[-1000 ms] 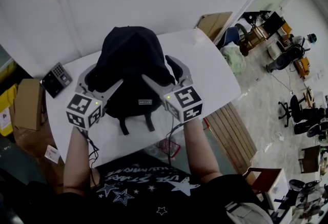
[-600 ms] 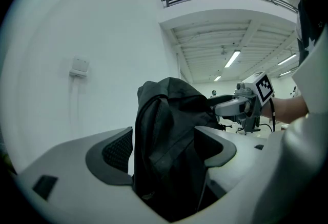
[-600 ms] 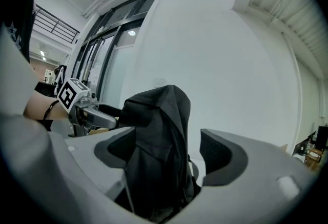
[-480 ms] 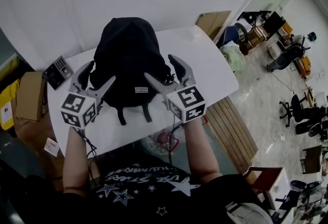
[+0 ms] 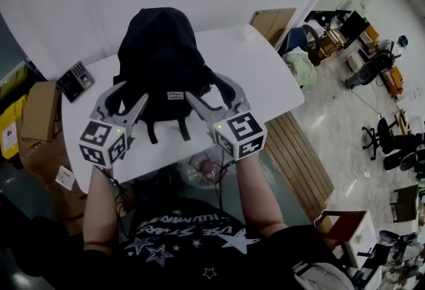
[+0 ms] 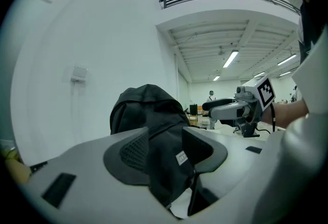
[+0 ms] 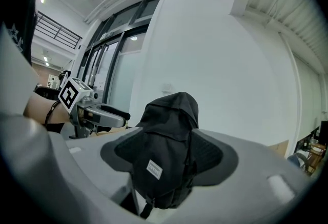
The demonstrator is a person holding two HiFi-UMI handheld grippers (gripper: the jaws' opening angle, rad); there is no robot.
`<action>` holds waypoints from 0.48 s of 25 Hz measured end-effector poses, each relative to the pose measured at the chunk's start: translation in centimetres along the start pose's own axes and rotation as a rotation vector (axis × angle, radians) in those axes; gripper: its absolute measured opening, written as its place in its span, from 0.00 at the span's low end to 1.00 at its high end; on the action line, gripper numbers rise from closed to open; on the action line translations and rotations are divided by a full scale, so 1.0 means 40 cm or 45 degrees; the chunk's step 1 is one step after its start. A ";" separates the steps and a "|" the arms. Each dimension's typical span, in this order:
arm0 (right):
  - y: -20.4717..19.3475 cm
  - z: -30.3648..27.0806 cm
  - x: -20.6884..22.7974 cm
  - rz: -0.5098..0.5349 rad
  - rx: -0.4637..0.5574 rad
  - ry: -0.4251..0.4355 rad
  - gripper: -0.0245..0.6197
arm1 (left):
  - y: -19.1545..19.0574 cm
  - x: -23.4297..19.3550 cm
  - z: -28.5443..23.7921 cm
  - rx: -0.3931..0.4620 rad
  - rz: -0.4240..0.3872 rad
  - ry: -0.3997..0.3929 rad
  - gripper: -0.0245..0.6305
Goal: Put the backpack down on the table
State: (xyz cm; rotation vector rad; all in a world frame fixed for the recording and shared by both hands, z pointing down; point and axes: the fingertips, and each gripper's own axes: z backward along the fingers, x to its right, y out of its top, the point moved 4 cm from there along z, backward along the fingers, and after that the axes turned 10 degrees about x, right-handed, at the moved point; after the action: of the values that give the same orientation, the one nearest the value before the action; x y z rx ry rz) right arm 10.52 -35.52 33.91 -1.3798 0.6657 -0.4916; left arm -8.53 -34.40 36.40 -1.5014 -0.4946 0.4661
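Narrowing jaws onto backpack (image 5: 163, 56) on table (image 5: 259, 70), pinching 7 o'clock corner with left gripper (image 5: 133, 91), 5 o'clock with right gripper (image 5: 203, 85). Showing farther toward 12 o'clock than a second ago.

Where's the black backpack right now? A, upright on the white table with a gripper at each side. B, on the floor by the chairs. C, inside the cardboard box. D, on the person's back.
A: the backpack is upright on the white table. The left gripper and right gripper have just been closing their jaws, with its lower sides between them.
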 end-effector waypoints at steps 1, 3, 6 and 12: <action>0.002 0.014 -0.004 -0.003 0.000 -0.002 0.45 | 0.001 0.016 0.006 -0.005 0.001 -0.007 0.31; 0.004 0.044 -0.013 -0.003 -0.003 -0.005 0.37 | 0.001 0.050 0.017 -0.019 0.003 -0.022 0.21; 0.003 0.083 -0.036 -0.008 -0.018 0.032 0.30 | 0.001 0.099 0.035 -0.028 0.013 -0.043 0.15; 0.004 0.171 -0.084 -0.005 -0.020 0.054 0.08 | -0.008 0.199 0.085 -0.040 0.057 -0.068 0.05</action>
State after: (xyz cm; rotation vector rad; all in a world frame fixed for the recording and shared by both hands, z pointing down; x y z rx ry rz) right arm 12.76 -28.27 34.64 -1.3892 0.7028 -0.5205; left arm -3.99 -27.03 36.94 -1.5356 -0.5129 0.5369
